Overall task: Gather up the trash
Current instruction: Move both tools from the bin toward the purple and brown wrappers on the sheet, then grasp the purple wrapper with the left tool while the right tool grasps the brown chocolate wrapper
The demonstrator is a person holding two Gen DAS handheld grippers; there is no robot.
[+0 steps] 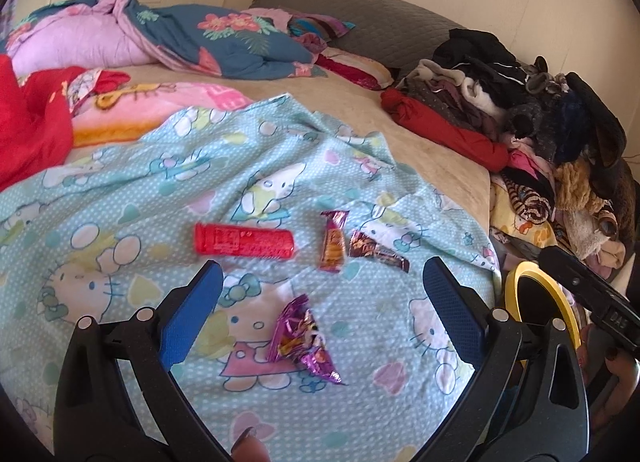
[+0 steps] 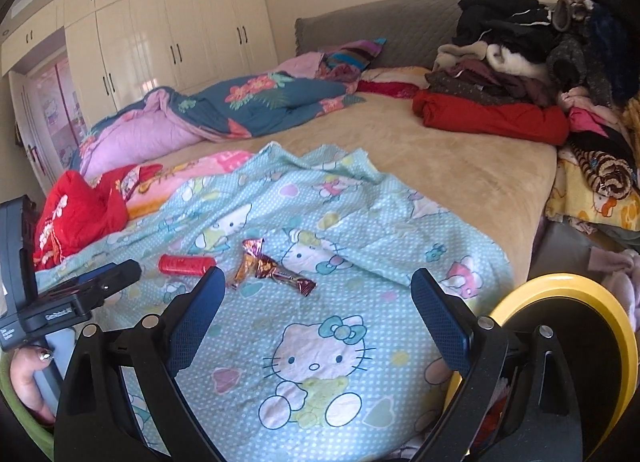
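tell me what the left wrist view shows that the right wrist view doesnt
Only the left wrist view shows the crumpled purple wrapper, lying between the open left gripper fingers.

Only the right wrist view shows the tall white wardrobe in full, and the open right gripper with nothing in it.

Both show the red tube, the orange wrapper, the brown wrapper, the cartoon-cat sheet, the clothes pile and the yellow-rimmed bin.
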